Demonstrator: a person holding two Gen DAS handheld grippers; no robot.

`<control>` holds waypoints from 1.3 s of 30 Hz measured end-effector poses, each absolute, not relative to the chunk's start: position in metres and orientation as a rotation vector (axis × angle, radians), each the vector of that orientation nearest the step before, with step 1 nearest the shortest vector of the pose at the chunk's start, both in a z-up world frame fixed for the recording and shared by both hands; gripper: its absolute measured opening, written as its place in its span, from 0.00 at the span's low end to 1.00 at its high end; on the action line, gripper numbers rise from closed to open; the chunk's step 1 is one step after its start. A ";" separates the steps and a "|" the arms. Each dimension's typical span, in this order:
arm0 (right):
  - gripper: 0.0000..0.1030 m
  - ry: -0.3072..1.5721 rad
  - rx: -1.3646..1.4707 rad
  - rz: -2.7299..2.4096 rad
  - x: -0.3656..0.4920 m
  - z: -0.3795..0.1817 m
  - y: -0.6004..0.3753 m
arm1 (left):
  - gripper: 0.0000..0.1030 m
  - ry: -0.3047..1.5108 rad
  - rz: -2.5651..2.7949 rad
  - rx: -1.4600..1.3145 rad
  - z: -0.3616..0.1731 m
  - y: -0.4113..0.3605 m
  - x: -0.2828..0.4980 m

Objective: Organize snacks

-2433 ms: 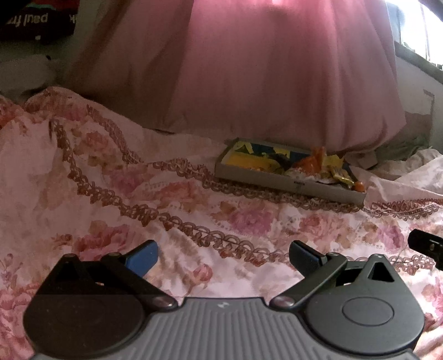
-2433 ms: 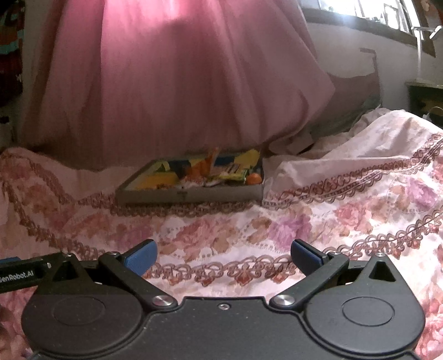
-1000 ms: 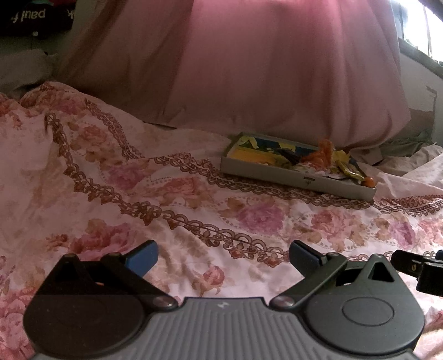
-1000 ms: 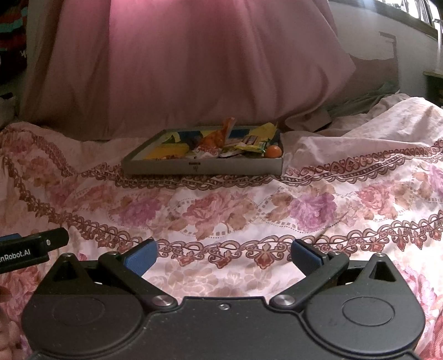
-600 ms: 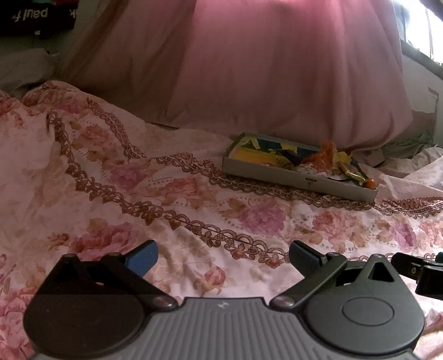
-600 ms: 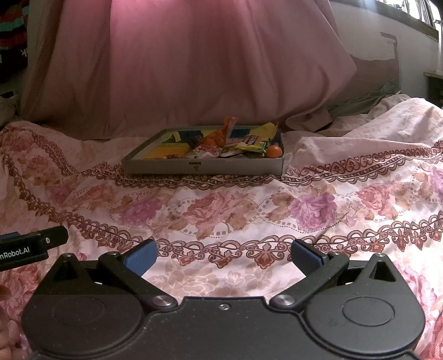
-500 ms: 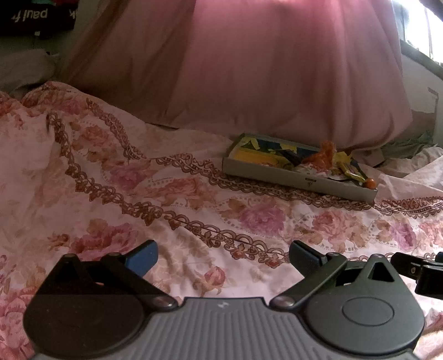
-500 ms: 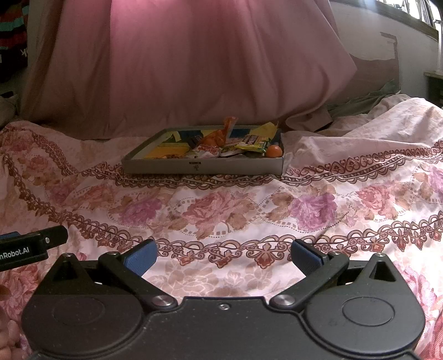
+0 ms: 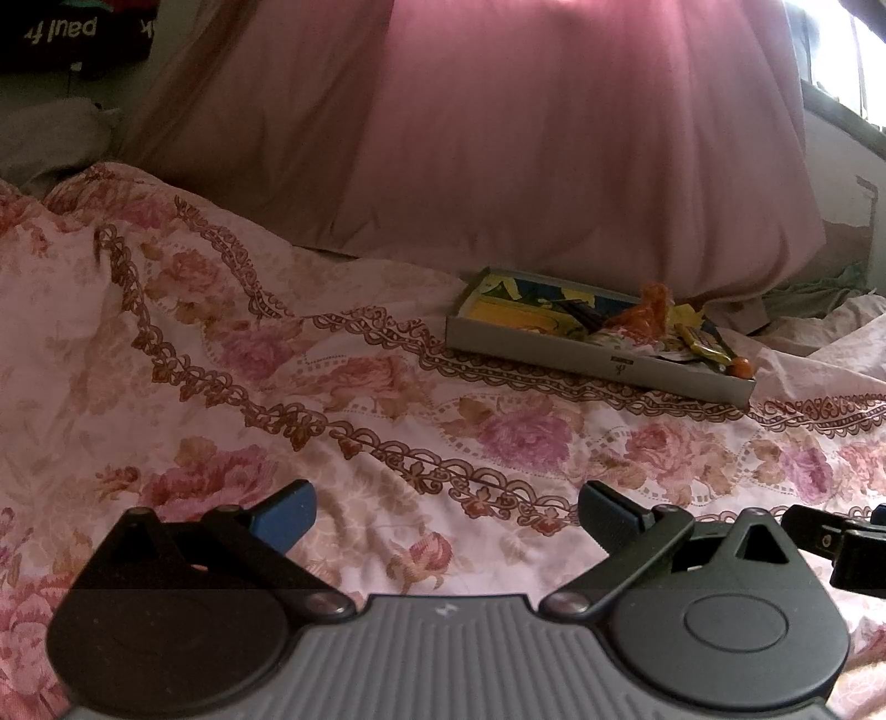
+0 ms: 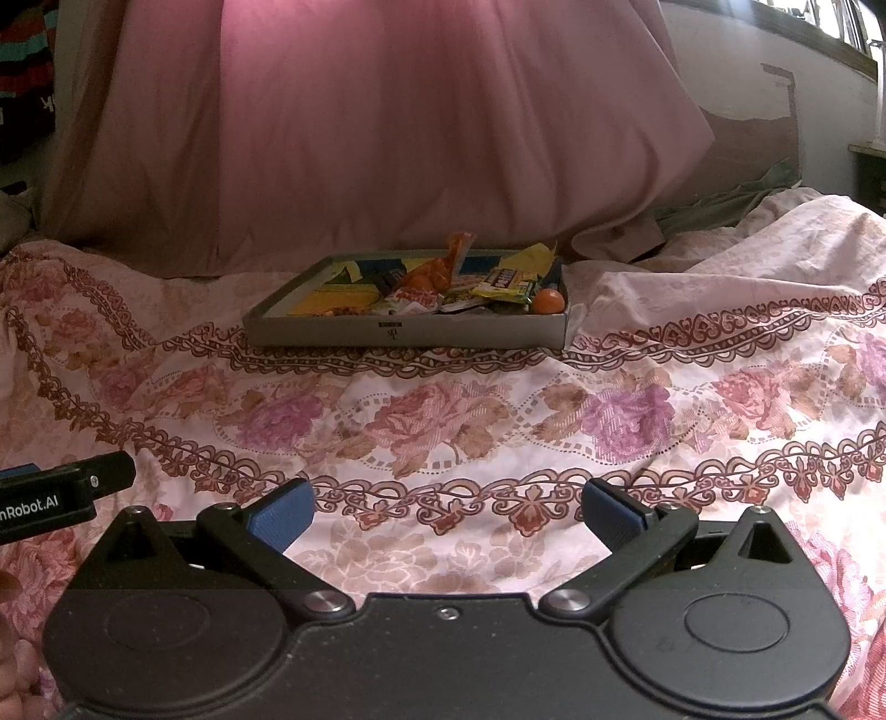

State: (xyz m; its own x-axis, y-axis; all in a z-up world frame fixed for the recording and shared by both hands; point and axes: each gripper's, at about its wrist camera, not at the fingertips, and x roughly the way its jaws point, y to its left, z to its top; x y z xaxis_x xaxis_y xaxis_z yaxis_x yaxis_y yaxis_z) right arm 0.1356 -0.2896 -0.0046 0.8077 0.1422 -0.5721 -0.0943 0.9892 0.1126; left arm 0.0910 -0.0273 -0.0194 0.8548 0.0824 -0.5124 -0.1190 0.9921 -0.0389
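Note:
A shallow grey cardboard tray (image 10: 404, 331) lies on the floral bedspread, well ahead of both grippers. It holds a heap of snack packets: an orange wrapper (image 10: 437, 271), a yellow bar (image 10: 506, 283) and a small orange ball (image 10: 549, 302) at its right corner. In the left wrist view the tray (image 9: 598, 363) lies ahead to the right. My left gripper (image 9: 446, 512) is open and empty, low over the bedspread. My right gripper (image 10: 446, 512) is open and empty too, facing the tray straight on.
A large pink draped cloth (image 10: 360, 122) rises behind the tray. The floral bedspread (image 10: 443, 410) covers the ground between grippers and tray. A window (image 9: 853, 50) is at the far right. The other gripper's body shows at each view's edge (image 10: 61, 495).
Over the past two seconds both grippers rose and tilted so the tray sits a little nearer. In the last half second nothing visibly moved.

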 end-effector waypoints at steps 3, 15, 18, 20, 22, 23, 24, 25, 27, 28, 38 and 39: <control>0.99 0.618 0.080 0.127 0.136 -0.005 -0.290 | 1.00 0.535 0.106 -0.069 -0.020 -0.027 0.091; 0.99 0.618 0.079 0.125 0.135 -0.005 -0.288 | 1.00 0.535 0.106 -0.067 -0.020 -0.028 0.090; 0.99 0.618 0.079 0.125 0.136 -0.005 -0.288 | 1.00 0.535 0.106 -0.068 -0.020 -0.028 0.090; 0.99 0.619 0.079 0.125 0.136 -0.005 -0.288 | 1.00 0.535 0.107 -0.068 -0.020 -0.028 0.090; 0.99 0.619 0.079 0.125 0.136 -0.005 -0.289 | 1.00 0.535 0.107 -0.068 -0.020 -0.028 0.090; 0.99 0.619 0.079 0.125 0.136 -0.005 -0.289 | 1.00 0.535 0.107 -0.068 -0.020 -0.028 0.090; 0.99 0.619 0.079 0.125 0.136 -0.005 -0.289 | 1.00 0.535 0.106 -0.068 -0.020 -0.028 0.090; 0.99 0.619 0.078 0.125 0.136 -0.005 -0.288 | 1.00 0.535 0.106 -0.068 -0.020 -0.028 0.090; 0.99 0.620 0.078 0.125 0.136 -0.005 -0.288 | 1.00 0.536 0.105 -0.067 -0.020 -0.028 0.090; 0.99 0.620 0.077 0.126 0.136 -0.005 -0.288 | 1.00 0.536 0.105 -0.067 -0.020 -0.028 0.090; 0.99 0.624 0.074 0.128 0.135 -0.007 -0.288 | 1.00 0.538 0.104 -0.067 -0.020 -0.028 0.090; 0.99 0.624 0.074 0.127 0.135 -0.008 -0.289 | 1.00 0.539 0.102 -0.066 -0.021 -0.028 0.089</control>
State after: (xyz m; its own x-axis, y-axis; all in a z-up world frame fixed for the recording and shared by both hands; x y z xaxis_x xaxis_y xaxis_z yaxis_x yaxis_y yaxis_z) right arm 0.1350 -0.2886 -0.0075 0.8040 0.1413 -0.5777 -0.0966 0.9895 0.1076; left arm 0.0890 -0.0277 -0.0211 0.8532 0.0800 -0.5154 -0.1145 0.9928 -0.0355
